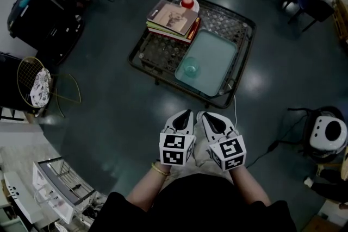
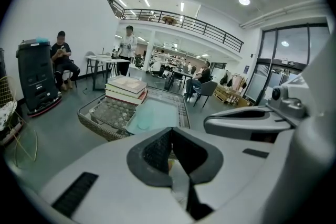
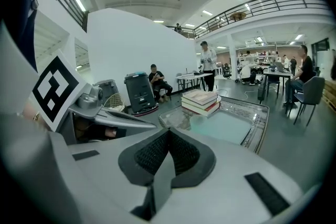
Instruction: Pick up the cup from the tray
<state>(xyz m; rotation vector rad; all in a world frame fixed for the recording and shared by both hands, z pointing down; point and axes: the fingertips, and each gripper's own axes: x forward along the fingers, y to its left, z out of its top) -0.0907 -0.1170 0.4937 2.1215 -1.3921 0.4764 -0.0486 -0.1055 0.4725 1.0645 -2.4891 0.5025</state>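
A clear teal cup [image 1: 191, 67] stands on a pale green tray [image 1: 213, 51] that lies on a low dark table [image 1: 157, 51]. The cup [image 2: 143, 122] shows faintly in the left gripper view, and the tray [image 3: 227, 127] in the right gripper view. Both grippers are held close to my body, well short of the table. My left gripper [image 1: 186, 113] is shut with nothing in it, and my right gripper [image 1: 204, 114] beside it is shut and empty too. Their jaws meet in both gripper views.
A stack of books [image 1: 173, 20] and a red-lidded jar [image 1: 188, 3] sit at the table's far side. A black wheeled case [image 1: 38, 13] and a wire basket [image 1: 32, 81] stand to the left, a white device [image 1: 328, 133] to the right. People sit and stand further back.
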